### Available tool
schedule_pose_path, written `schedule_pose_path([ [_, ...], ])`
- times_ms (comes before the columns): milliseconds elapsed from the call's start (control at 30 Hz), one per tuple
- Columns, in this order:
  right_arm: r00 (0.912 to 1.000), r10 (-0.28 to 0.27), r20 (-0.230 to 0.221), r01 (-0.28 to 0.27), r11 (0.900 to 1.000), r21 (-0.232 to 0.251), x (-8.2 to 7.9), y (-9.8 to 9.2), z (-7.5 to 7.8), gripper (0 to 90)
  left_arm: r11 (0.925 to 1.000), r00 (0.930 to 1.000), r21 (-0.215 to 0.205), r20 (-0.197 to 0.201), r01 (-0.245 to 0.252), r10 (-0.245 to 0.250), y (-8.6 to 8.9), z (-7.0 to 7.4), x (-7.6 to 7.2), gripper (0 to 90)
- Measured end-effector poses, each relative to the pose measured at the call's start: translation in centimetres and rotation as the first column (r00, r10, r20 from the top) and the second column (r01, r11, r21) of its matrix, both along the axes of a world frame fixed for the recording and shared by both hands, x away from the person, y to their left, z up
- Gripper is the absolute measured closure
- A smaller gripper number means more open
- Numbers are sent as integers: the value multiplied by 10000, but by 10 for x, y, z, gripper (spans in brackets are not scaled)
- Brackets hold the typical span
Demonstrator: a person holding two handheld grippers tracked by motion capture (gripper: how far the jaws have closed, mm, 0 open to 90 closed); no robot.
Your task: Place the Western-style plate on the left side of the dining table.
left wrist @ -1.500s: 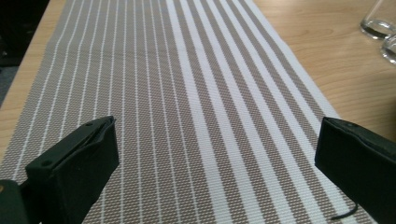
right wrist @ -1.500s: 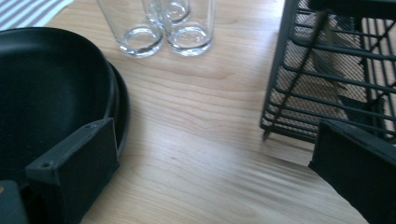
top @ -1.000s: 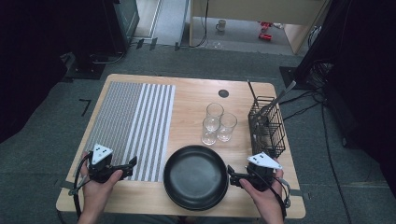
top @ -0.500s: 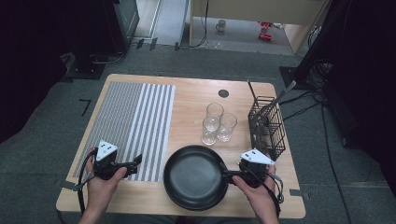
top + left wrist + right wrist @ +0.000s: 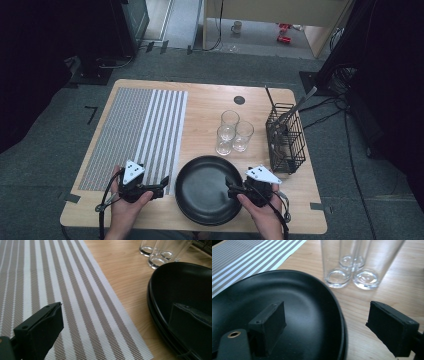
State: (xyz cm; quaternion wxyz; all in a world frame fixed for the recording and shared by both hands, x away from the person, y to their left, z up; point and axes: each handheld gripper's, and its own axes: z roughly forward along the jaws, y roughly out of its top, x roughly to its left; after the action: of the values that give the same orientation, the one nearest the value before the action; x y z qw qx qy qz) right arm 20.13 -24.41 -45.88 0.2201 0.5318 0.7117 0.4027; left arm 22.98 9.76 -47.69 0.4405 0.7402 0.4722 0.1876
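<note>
**Black plate straddled from both sides**

Black and shallow, the plate (image 5: 207, 196) sits at the near edge of the wooden table (image 5: 210, 107), and in the left gripper view it looks like more than one plate stacked. The right gripper (image 5: 231, 186) is at its right rim: one jaw hangs over the inside of the dish, the other stands outside over the wood, the rim runs between them. Those jaws have just been closing, yet stand wide and the pads are clear of the rim. The left gripper (image 5: 164, 188) is at the left rim, one jaw over the striped mat (image 5: 135, 132), the other over the plate's inside; it gapes wide and grips nothing. Three glasses (image 5: 231, 131) stand just beyond the plate, clustered together. A wire basket (image 5: 285, 137) stands right of them.
</note>
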Motion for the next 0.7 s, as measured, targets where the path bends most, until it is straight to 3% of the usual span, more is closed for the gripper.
schedule_pose_path([
  [133,9999,23,98,-24,9999,115,-2,3,-3,152,9995,9995,123,23,304,-304,-7,-4,-2,0],
  [333,9997,-211,78,205,9975,681,-9,-3,-12,193,9979,9982,-296,-105,579,-582,-17,-10,-4,5],
  [400,9993,-358,96,347,9946,977,-11,-6,-13,274,9975,9987,-478,-42,513,-516,-20,-11,-7,99],
  [433,9990,-440,116,427,9950,905,-12,-8,-13,294,9970,9983,-523,-16,578,-580,-22,-11,-8,122],
  [600,9988,-462,132,445,9932,1076,-15,-11,-13,392,9949,9965,-572,-31,834,-838,-30,-15,-12,157],
  [700,9999,94,-80,-83,9916,1289,-16,-7,-16,425,9898,9916,-622,-43,1284,-1289,-37,-18,-16,265],
])
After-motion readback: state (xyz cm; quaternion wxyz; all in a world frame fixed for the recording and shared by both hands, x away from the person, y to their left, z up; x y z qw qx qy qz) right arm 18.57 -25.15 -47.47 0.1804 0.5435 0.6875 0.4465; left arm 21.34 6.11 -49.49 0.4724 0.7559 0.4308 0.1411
